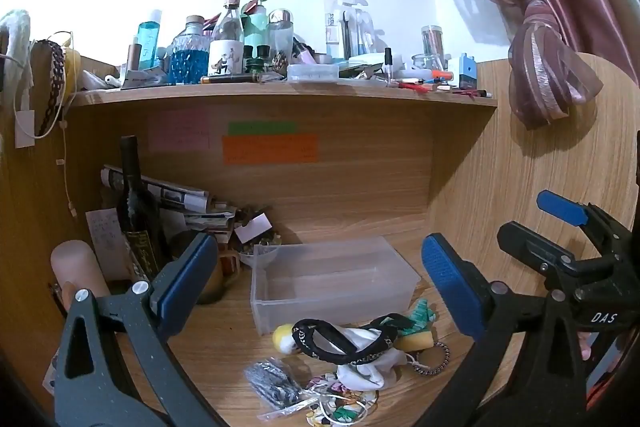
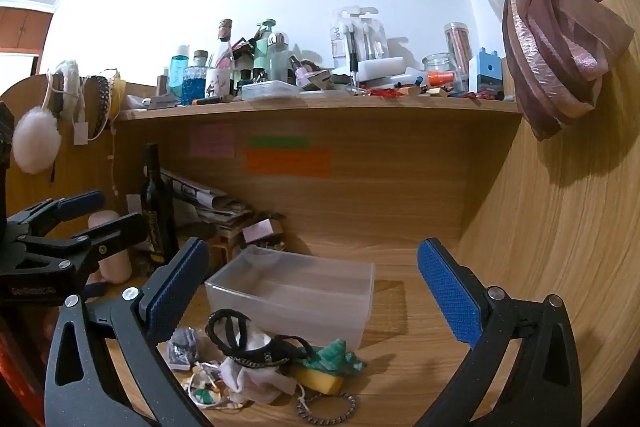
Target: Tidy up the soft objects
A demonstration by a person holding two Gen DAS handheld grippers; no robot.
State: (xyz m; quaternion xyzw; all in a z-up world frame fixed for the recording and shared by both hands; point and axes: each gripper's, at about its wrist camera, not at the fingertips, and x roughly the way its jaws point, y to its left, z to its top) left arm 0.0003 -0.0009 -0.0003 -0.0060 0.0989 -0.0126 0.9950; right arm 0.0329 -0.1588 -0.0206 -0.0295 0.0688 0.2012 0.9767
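An empty clear plastic box [image 1: 332,301] [image 2: 288,303] stands on the wooden desk. In front of it lies a pile: a black headband [image 1: 340,341] [image 2: 256,343] over a white cloth [image 1: 364,367] [image 2: 256,379], a yellow sponge [image 1: 416,341] [image 2: 316,381], a green soft piece [image 1: 420,315] [image 2: 336,355], a beaded ring [image 1: 434,359] [image 2: 328,411] and a small plastic bag [image 1: 272,383] [image 2: 184,347]. My left gripper [image 1: 320,287] [image 2: 96,217] hovers open, short of the pile. My right gripper [image 2: 312,295] [image 1: 548,227] hovers open beside it, to the right. Neither holds anything.
A dark wine bottle [image 1: 134,211] [image 2: 156,211], stacked newspapers [image 1: 176,195] and a pink cylinder [image 1: 76,267] crowd the desk's back left. The shelf [image 1: 280,93] above carries several bottles and jars. A tied curtain [image 1: 548,75] [image 2: 560,55] hangs over the right side panel.
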